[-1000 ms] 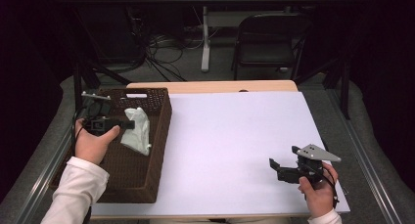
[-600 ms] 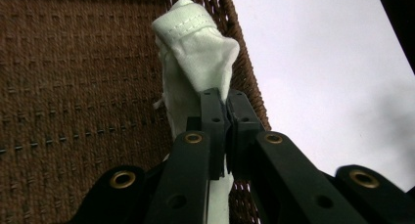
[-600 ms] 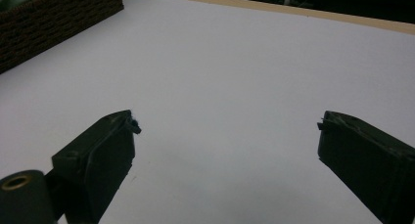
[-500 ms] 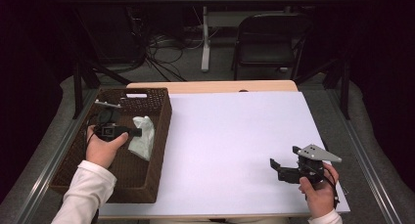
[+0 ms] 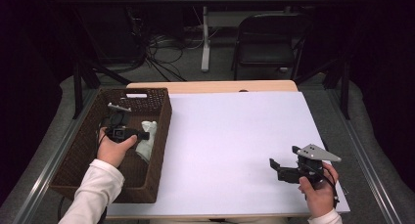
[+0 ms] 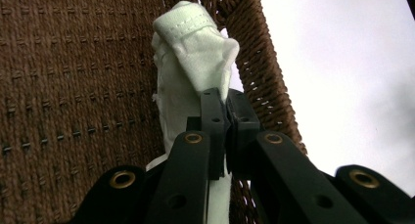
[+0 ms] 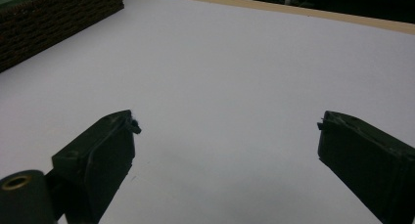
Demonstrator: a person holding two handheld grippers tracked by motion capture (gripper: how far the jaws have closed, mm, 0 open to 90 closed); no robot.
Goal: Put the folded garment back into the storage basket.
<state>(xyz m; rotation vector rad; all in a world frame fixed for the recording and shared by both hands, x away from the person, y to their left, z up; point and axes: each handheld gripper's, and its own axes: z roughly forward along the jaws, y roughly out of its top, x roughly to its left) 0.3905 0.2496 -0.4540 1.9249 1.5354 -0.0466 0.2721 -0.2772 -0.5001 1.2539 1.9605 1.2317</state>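
Observation:
A crumpled white cloth [image 5: 148,142] hangs inside the brown wicker basket [image 5: 73,153] at the table's left, close to its right wall. My left gripper [image 5: 145,135] is shut on the cloth. In the left gripper view the black jaws [image 6: 226,104] meet on a fold of the cloth [image 6: 191,43], with the basket's woven wall [image 6: 73,87] behind. My right gripper [image 5: 274,168] is held over the white table [image 5: 235,131] at the front right. It stands open with nothing between its fingers [image 7: 227,123].
A black chair [image 5: 271,38] and cables stand on the floor beyond the table. The basket's corner [image 7: 58,18] shows at the upper left of the right gripper view. White tabletop lies between the basket and my right gripper.
My left gripper has sunk lower into the basket with the cloth still in it, drifting toward the basket's right wall. The right gripper has not moved.

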